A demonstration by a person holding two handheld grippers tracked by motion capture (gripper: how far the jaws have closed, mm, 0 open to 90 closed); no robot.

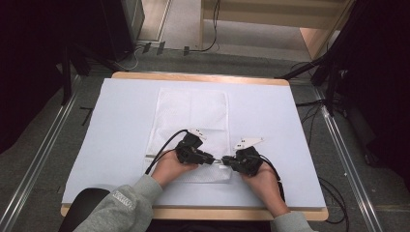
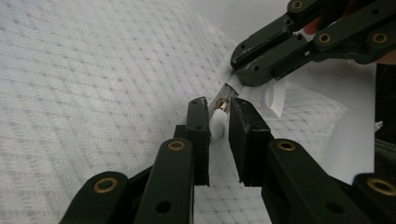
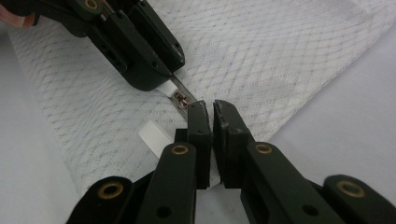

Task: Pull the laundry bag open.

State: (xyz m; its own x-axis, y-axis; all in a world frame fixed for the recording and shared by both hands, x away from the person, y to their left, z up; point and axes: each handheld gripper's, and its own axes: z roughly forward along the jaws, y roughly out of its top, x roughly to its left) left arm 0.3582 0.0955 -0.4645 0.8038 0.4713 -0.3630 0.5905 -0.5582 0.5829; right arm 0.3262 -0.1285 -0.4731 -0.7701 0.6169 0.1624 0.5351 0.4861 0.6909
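At the near edge of the table (image 1: 290, 96), the person's two hands come in from the bottom, each holding a gripper. The left gripper (image 1: 211, 158) and the right gripper (image 1: 226, 161) point at each other tip to tip, just above the near edge of a white mesh bag (image 1: 193, 108) that lies flat on the pale table cover.

Between them runs the bag's zipper. In the left gripper view, the left gripper (image 2: 218, 122) has its jaws drawn in narrow on a small white zipper pull (image 2: 217, 126), the pads pressing its sides. In the right gripper view, the right gripper (image 3: 206, 109) has its jaws almost closed, pinching a thin fold of the bag's edge just beside the metal slider (image 3: 181, 99); a ribbed white tab (image 3: 155, 135) lies on the mesh just left of its jaws.

Farther off, the bag stretches toward the middle of the table, smooth and flat.
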